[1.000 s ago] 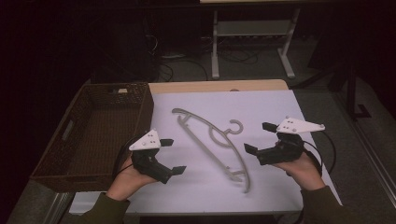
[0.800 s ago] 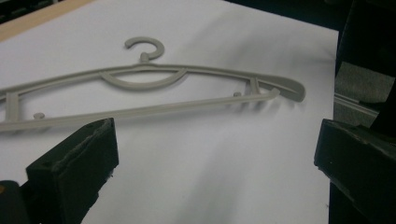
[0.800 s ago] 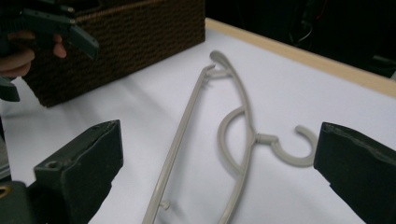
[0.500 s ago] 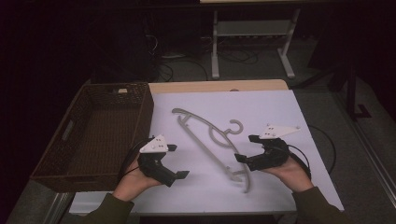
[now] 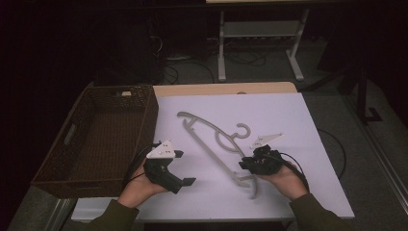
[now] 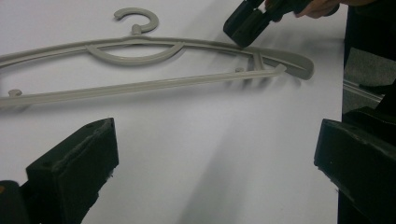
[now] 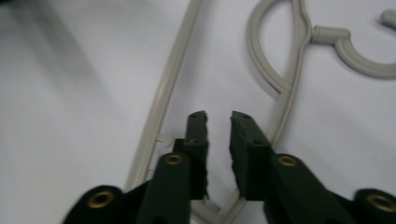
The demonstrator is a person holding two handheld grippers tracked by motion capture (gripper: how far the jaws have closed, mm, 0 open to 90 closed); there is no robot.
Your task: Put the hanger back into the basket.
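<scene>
On the bench (image 5: 288, 120), covered with a white sheet, a grey plastic hanger (image 5: 211, 144) is lying flat, running diagonally from the far left toward the near right, with its hook (image 5: 240, 131) pointing to the right side. The right tool (image 5: 246, 166) is resting low at the near end of the hanger. Its 2 jaws have just been closing, and in the right gripper view they are standing close together with only a narrow gap between them. The right tool (image 7: 218, 135) is sitting inside the hanger's frame there, between the straight bar (image 7: 168, 88) and the curved arm, and I cannot tell if the pads are pressing on any part of the hanger.

The left tool (image 5: 179, 168) is staying released, with its jaws wide apart, holding nothing and hovering over bare sheet left of the hanger. In the left gripper view, the hanger (image 6: 140, 65) is lying well ahead of these jaws. A brown wicker basket (image 5: 77, 163) is standing at the left edge of the bench.
</scene>
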